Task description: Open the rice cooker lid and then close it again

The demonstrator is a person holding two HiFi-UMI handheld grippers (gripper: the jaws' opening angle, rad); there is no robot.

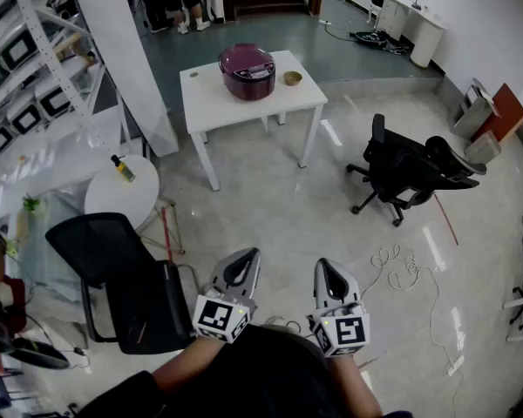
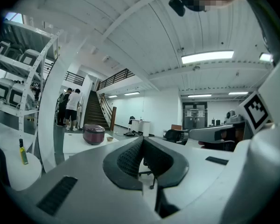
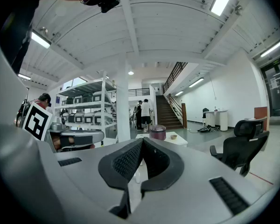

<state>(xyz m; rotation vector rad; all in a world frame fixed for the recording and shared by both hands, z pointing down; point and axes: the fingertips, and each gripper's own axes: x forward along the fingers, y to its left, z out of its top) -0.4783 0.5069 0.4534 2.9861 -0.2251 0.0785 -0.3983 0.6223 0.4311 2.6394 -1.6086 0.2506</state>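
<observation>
Dark purple, the rice cooker (image 1: 247, 71) stands with its lid down on the white table (image 1: 209, 103), far ahead of our left gripper (image 1: 247, 258) and right gripper (image 1: 324, 268), both fully closed and empty, neither one clearly nearer.

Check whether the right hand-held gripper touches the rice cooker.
Apart. Head view shows floor between the right hand-held gripper and the rice cooker on the white table.

glossy maroon rice cooker (image 1: 247, 70), matt white table (image 1: 211, 103)
</observation>
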